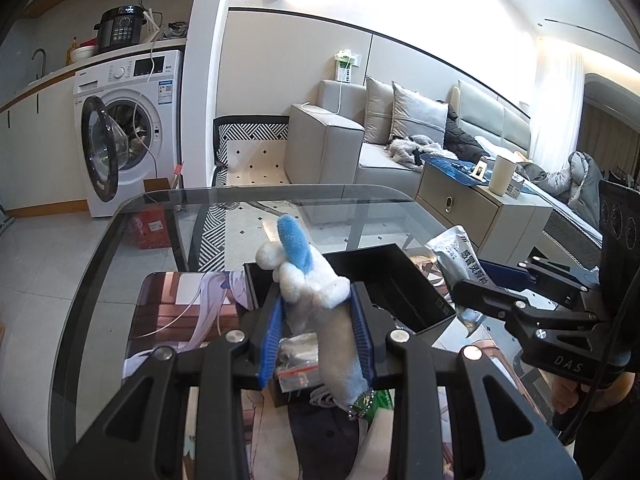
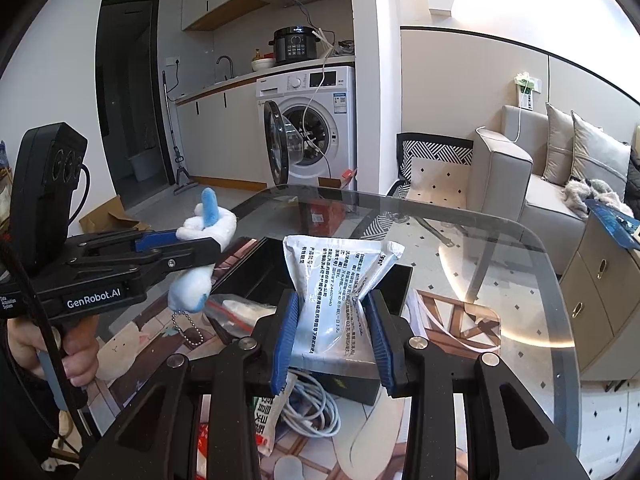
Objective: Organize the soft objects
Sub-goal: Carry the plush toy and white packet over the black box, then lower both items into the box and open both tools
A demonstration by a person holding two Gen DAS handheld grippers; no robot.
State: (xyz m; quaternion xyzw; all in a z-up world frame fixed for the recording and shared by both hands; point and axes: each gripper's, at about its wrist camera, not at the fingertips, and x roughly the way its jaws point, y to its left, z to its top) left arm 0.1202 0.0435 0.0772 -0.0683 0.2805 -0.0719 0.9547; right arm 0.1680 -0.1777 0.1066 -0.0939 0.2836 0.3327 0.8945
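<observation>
In your left wrist view, your left hand-held gripper (image 1: 316,332) is clenched on the white-and-blue plush toy with a bead keychain (image 1: 316,288), its blue pads pressing the toy's middle. The toy hangs in the air just in front of the open black rectangular box (image 1: 400,280), which sits on the round-cornered glass worktop (image 1: 100,280). To the right of the box, your right hand-held gripper (image 1: 464,292) grips the silver foil pouch with printed black text (image 1: 456,256), raised above the worktop.

In your right wrist view, your right hand-held gripper (image 2: 334,340) is clamped on the silver foil pouch (image 2: 332,280), squeezing its lower half so the top fans out above the black box (image 2: 256,276). Left of the box, your left hand-held gripper (image 2: 208,248) holds the plush toy (image 2: 200,256) aloft, its keychain dangling. A coiled white cable (image 2: 316,408) lies on the worktop (image 2: 520,280) just on the near side of the box.
</observation>
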